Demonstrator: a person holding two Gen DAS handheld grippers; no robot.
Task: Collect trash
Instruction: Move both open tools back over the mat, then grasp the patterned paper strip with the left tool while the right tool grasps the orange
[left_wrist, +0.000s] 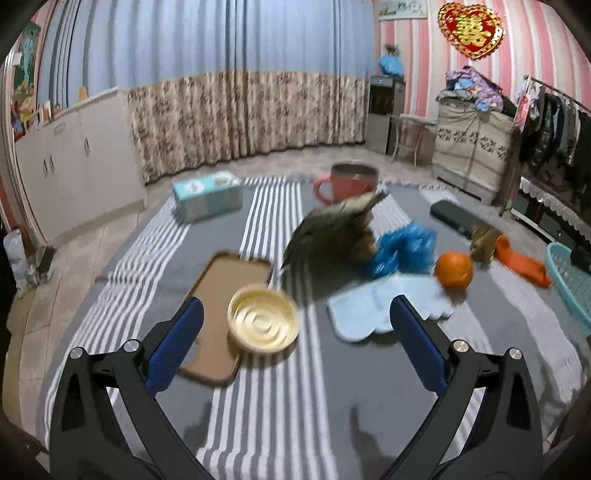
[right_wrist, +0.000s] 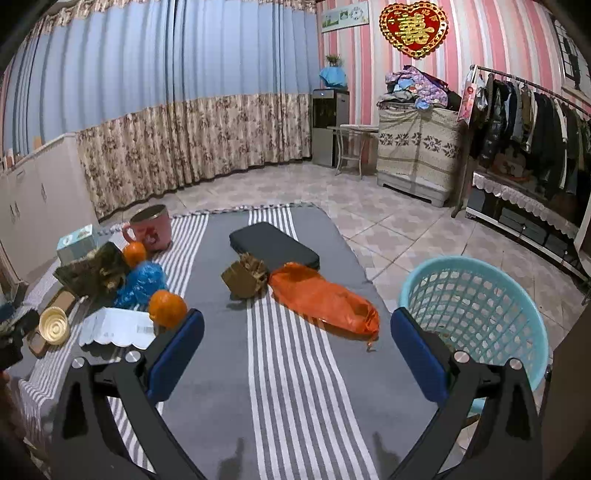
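Observation:
On the grey striped cloth (right_wrist: 295, 369) lie an orange plastic bag (right_wrist: 325, 299), a crumpled brown paper lump (right_wrist: 245, 277), a blue plastic wad (right_wrist: 142, 282) and a dark crumpled wrapper (right_wrist: 94, 273). The left wrist view shows that wrapper (left_wrist: 332, 232), the blue wad (left_wrist: 404, 251), a pale blue paper sheet (left_wrist: 373, 310) and a shallow gold foil cup (left_wrist: 263, 321). My left gripper (left_wrist: 295, 332) is open above the cloth, the foil cup between its fingers. My right gripper (right_wrist: 297, 343) is open and empty. A turquoise basket (right_wrist: 476, 306) stands off the cloth's right edge.
Also here: oranges (right_wrist: 168, 308) (right_wrist: 135, 254), a pink mug (right_wrist: 151, 229), a tissue box (left_wrist: 207, 195), a brown tray (left_wrist: 225, 314) and a dark flat case (right_wrist: 273, 245). Tiled floor surrounds the cloth. Cabinets stand left, curtains behind, a clothes rack (right_wrist: 535, 122) right.

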